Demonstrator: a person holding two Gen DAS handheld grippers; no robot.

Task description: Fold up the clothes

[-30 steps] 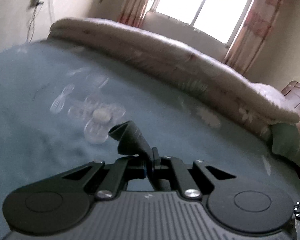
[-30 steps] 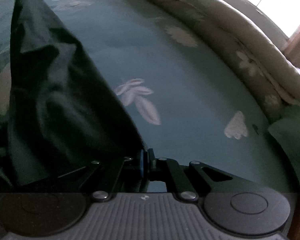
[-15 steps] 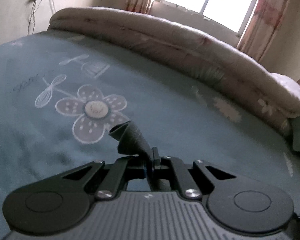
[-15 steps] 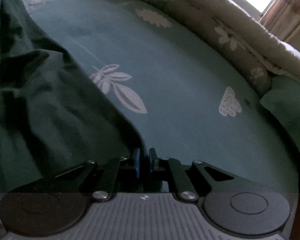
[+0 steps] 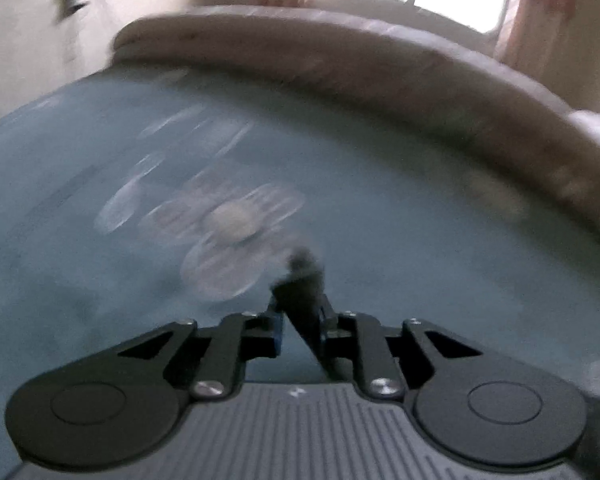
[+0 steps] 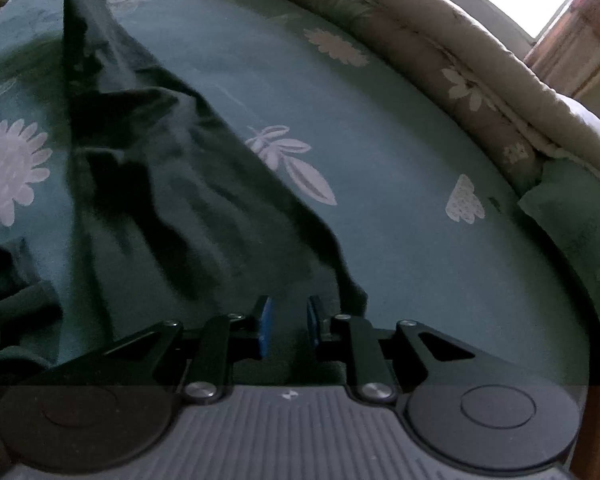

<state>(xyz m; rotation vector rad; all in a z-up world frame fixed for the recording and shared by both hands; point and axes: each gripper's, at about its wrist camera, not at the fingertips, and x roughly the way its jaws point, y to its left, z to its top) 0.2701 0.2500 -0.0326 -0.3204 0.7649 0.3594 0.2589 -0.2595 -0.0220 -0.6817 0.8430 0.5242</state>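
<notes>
Release is the step in hand: your left gripper [image 5: 300, 320] and right gripper [image 6: 287, 326] have just been parting, the dark garment [image 6: 172, 184] slack between both pairs of pads on the bedspread [image 6: 400, 184], so next draw clear, then regrip an edge.

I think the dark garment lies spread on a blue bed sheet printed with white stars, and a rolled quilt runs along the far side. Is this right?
Not quite. The prints on the bed sheet are white flowers and leaves, not stars; the right wrist view shows them clearly. The rest holds: the dark garment lies spread on the sheet, and the rolled quilt runs along the far side.
</notes>
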